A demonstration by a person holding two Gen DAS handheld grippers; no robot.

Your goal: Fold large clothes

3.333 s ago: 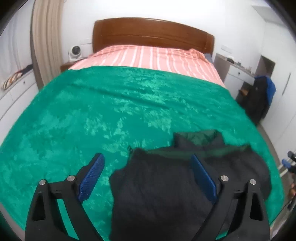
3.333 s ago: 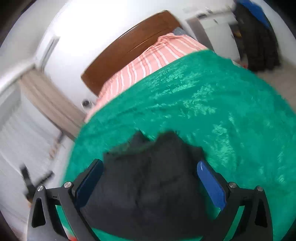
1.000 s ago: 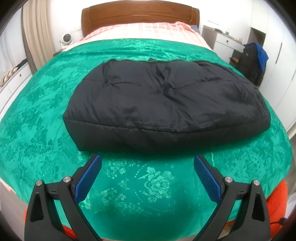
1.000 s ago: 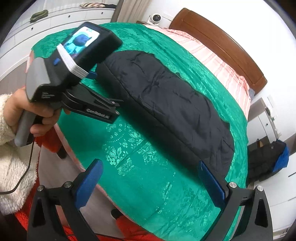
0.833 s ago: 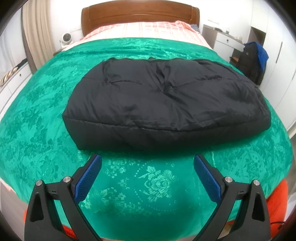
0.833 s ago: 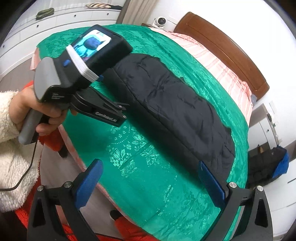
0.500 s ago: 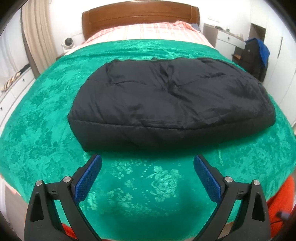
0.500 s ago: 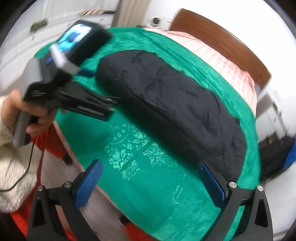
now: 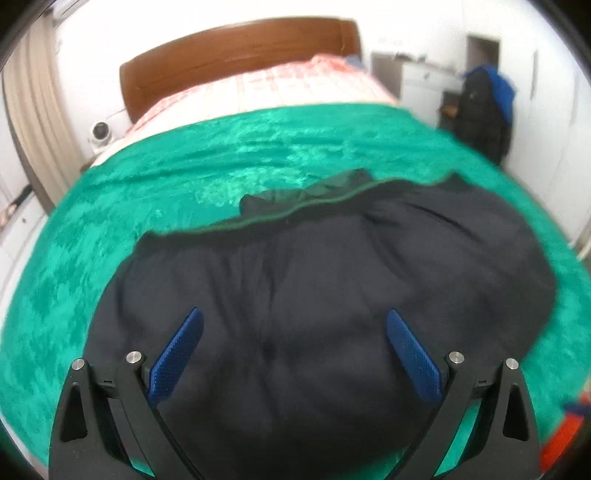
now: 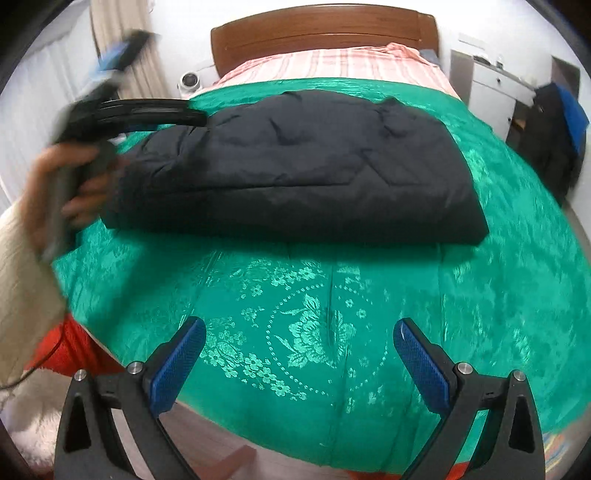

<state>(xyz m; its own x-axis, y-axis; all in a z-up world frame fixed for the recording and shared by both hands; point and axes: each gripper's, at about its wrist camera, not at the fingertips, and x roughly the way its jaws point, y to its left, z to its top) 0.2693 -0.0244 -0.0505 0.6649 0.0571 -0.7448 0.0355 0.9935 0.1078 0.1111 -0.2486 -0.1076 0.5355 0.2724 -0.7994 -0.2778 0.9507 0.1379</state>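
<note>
A: Entry. Black padded jacket (image 10: 295,166) lies as a long folded slab across the green bedspread (image 10: 314,314), nearer the foot of the bed than the wooden headboard (image 10: 321,26).

B: Tools?

A: Left gripper (image 9: 293,347) over the jacket's left end, jaws spread wide, nothing between them. The person's hand (image 10: 79,181) holds it there; that part of the view is blurred. Right gripper (image 10: 299,360) well back over bare bedspread, jaws also spread, empty.

B: Step in hand?

A: My judgement: lengthwise folds done, crosswise fold pending. Next move calls for pinching the left end's edge through all layers and carrying it toward the right end.
</note>
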